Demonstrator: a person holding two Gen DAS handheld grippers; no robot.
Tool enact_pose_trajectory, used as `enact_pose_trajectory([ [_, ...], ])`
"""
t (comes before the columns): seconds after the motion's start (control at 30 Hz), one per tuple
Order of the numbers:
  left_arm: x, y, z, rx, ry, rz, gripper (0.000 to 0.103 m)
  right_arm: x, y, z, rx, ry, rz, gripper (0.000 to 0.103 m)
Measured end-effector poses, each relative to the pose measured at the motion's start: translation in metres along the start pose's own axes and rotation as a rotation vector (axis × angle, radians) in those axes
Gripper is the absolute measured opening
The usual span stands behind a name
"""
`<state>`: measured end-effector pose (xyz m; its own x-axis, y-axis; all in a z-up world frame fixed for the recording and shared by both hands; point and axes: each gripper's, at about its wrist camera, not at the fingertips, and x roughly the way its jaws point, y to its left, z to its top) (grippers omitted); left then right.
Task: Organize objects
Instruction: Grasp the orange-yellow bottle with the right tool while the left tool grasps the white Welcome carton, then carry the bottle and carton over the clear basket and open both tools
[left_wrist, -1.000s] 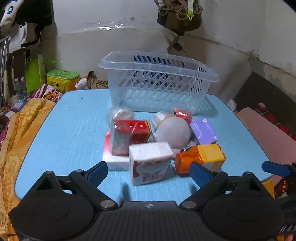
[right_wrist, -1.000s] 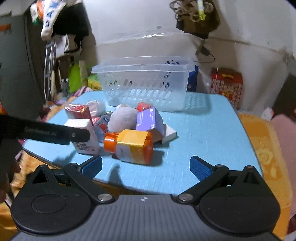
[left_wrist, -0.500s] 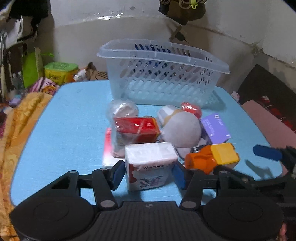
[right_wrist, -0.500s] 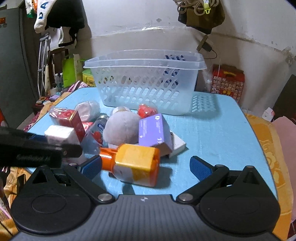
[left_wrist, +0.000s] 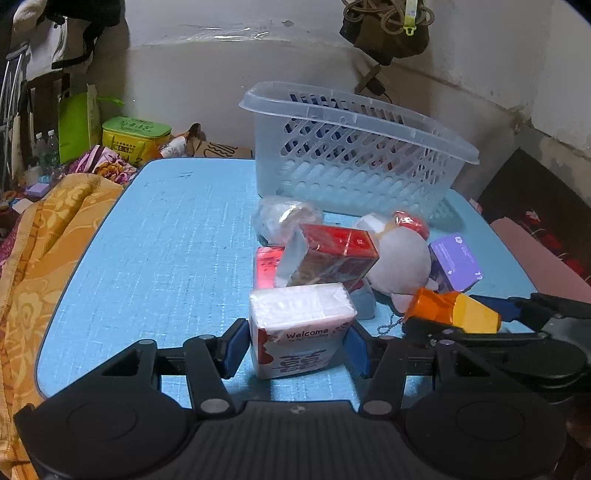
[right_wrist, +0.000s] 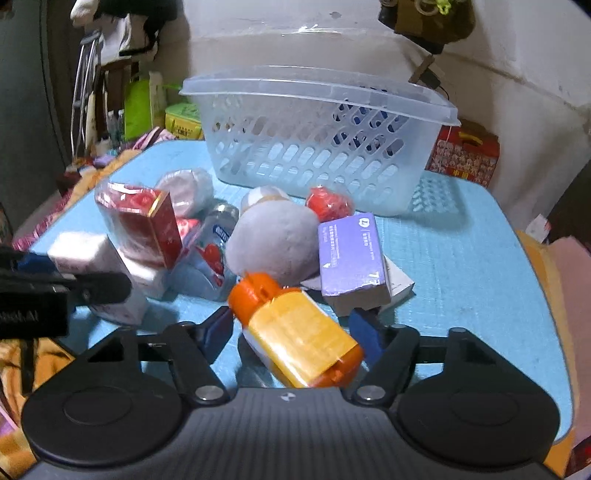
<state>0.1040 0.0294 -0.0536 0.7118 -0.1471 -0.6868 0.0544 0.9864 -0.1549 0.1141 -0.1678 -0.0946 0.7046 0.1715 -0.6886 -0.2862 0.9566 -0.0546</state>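
Note:
A pile of items lies on the blue table (left_wrist: 155, 236) in front of a clear plastic basket (left_wrist: 354, 155). My left gripper (left_wrist: 295, 349) is shut on a white tissue pack (left_wrist: 299, 325) printed "Welcome". My right gripper (right_wrist: 291, 332) is shut on an orange and yellow bottle (right_wrist: 295, 332), which lies tilted between the pads; the bottle also shows in the left wrist view (left_wrist: 450, 314). Behind them lie a red box (left_wrist: 332, 254), a grey plush toy (right_wrist: 273, 243) and a purple box (right_wrist: 351, 258).
The basket (right_wrist: 317, 140) stands at the table's back. A wrapped round item (left_wrist: 284, 218), a small red packet (right_wrist: 327, 203) and a clear bottle (right_wrist: 210, 254) sit in the pile. An orange blanket (left_wrist: 33, 251) lies left of the table. A red carton (right_wrist: 465, 155) stands behind.
Both grippers moved forward into the pile and closed: the left onto the tissue pack, the right onto the orange bottle, which has turned so its cap points away.

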Motion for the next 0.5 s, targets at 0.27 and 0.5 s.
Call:
enact_pose_trajectory([
  [0.27, -0.003, 0.002, -0.005, 0.021, -0.008, -0.003, 0.059, -0.014, -0.012, -0.011, -0.017, -0.008, 0.037, 0.058],
  [0.5, -0.028, 0.010, -0.003, -0.002, -0.124, -0.022, 0.059, -0.037, -0.040, -0.012, 0.062, -0.087, 0.076, 0.043],
])
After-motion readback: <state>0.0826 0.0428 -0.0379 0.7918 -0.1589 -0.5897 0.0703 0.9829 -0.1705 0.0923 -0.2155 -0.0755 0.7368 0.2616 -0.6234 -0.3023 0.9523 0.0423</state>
